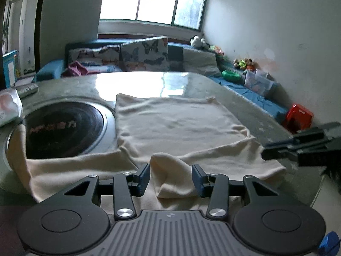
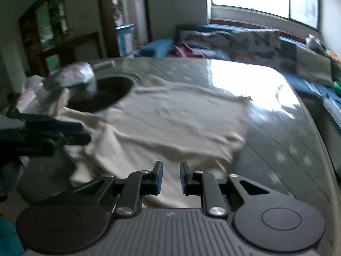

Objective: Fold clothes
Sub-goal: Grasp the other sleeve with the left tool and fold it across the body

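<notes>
A cream garment [image 1: 174, 125] lies spread flat on the grey table [image 1: 245, 98]; it also shows, blurred, in the right wrist view [image 2: 177, 123]. One sleeve trails left past the round black cooktop [image 1: 61, 128]. A raised fold of cream cloth [image 1: 172, 170] stands between the open jaws of my left gripper [image 1: 170, 177], near the table's front edge. My right gripper [image 2: 171, 177] is open over the garment's near hem, with cloth under it and nothing clamped. Each gripper shows in the other's view: the right one in the left wrist view [image 1: 298, 147], the left one in the right wrist view [image 2: 49, 136].
A tissue pack [image 1: 8, 108] and a remote [image 1: 27, 89] lie at the table's left. A blue sofa with butterfly cushions [image 1: 145, 53], toys and plastic boxes [image 1: 257, 81] runs behind and right. A red object [image 1: 298, 115] sits past the right edge.
</notes>
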Demonstrator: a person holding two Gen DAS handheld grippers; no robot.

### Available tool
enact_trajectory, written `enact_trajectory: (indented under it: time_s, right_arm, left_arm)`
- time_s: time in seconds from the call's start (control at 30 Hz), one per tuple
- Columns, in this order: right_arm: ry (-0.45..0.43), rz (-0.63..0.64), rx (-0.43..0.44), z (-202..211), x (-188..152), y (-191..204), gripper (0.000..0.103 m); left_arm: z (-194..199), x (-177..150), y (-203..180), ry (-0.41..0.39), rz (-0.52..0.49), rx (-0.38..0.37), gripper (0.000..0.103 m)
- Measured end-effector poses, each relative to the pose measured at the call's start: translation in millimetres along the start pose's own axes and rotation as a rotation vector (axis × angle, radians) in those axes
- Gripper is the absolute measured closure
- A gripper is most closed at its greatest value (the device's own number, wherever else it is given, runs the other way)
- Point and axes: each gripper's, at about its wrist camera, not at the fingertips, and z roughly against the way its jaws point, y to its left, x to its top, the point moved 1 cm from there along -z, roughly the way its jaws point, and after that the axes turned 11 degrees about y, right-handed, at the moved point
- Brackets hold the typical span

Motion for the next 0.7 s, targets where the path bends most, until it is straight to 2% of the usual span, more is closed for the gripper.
enact_trajectory:
  time_s: [0.1,0.23,0.37,0.5,0.7]
  right_arm:
    - [0.026,-0.036,-0.03,-7,-12,-13,0.086]
    - [0.04,-0.054,-0.022,-8,-16,-25,0.086]
    - [-0.012,-0.036,-0.022,-6,0,-27,0.085]
    - [-0.025,-0.01,-0.021,-20,17,-26,0.083]
    - [0.011,0.019,-0.022,-40,23,-22,0.082]
  left_arm:
    - [-6,-2,-3,0.022,-0.012,0.005,0.058]
    - [-8,-5,-4,0.043,-0.027,0.025,0.067]
    - [-8,-9,-2,0.053,-0.04,0.06,0.075]
    - [-5,-13,-1,0.059,-0.054,0.09,0.087]
    - [4,-10,1,0.044,-0.043,0.071,0.086]
